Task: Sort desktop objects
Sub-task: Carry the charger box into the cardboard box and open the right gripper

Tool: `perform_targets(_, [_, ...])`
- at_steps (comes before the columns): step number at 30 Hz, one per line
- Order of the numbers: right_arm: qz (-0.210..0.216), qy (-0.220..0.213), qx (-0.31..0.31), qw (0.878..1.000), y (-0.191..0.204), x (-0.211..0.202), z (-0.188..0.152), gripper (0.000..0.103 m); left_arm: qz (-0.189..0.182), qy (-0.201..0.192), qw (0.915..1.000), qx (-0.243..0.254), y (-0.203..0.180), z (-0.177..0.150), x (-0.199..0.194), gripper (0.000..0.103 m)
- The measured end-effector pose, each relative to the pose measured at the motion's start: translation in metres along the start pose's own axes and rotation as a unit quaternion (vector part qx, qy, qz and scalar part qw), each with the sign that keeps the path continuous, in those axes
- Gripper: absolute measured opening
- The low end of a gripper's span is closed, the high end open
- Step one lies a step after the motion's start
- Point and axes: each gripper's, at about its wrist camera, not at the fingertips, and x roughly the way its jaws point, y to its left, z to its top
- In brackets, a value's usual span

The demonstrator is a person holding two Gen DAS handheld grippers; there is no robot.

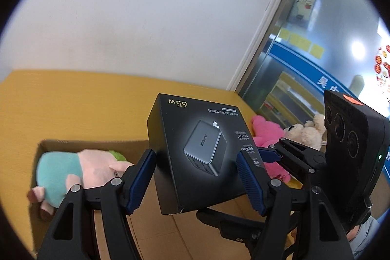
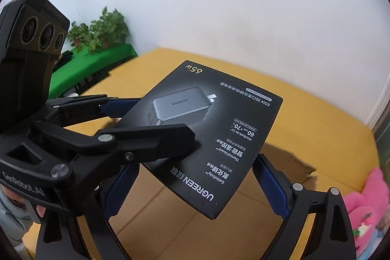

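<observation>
A black UGREEN 65W charger box [image 1: 197,155] is held in the air over the yellow table [image 1: 97,109]. My left gripper [image 1: 196,177] is shut on the charger box, its blue pads pressing both sides. In the right wrist view the same charger box [image 2: 209,135] lies between the fingers of my right gripper [image 2: 195,187], which stand wide and open beneath it; the left gripper's fingers [image 2: 146,138] clamp the box from the left. In the left wrist view the right gripper's fingers [image 1: 292,152] reach in behind the box.
An open cardboard box [image 1: 48,145] at the left holds a pig plush in teal [image 1: 73,172]. A pink plush [image 1: 268,133] and a cream bear [image 1: 304,133] lie at the right. Another cardboard box [image 2: 287,162] sits under the charger box. A white wall stands behind the table.
</observation>
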Motion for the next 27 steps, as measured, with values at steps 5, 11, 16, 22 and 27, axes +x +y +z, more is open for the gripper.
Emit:
perform_targets(5, [0.03, 0.047, 0.032, 0.998, -0.028, 0.058, -0.024, 0.094, 0.01, 0.056, 0.9976, -0.039, 0.032, -0.02, 0.055, 0.068])
perform_targets(11, [0.045, 0.093, 0.066, 0.992, -0.045, 0.109, -0.046, 0.094, 0.04, 0.117, 0.9892, -0.077, 0.05, -0.038, 0.103, 0.068])
perform_targets(16, [0.045, 0.102, 0.103, 0.988, -0.065, 0.132, -0.056, 0.092, 0.062, 0.159, 0.9806, -0.097, 0.058, -0.047, 0.128, 0.061])
perform_targets(22, [0.04, 0.108, 0.102, 0.988, -0.055, 0.139, -0.067, 0.092, 0.086, 0.166, 0.9786, -0.086, 0.06, -0.05, 0.119, 0.061])
perform_targets(27, [0.006, 0.108, 0.102, 0.989, -0.042, 0.105, -0.074, 0.093, 0.098, 0.126, 0.9827, -0.095, 0.061, -0.034, 0.067, 0.061])
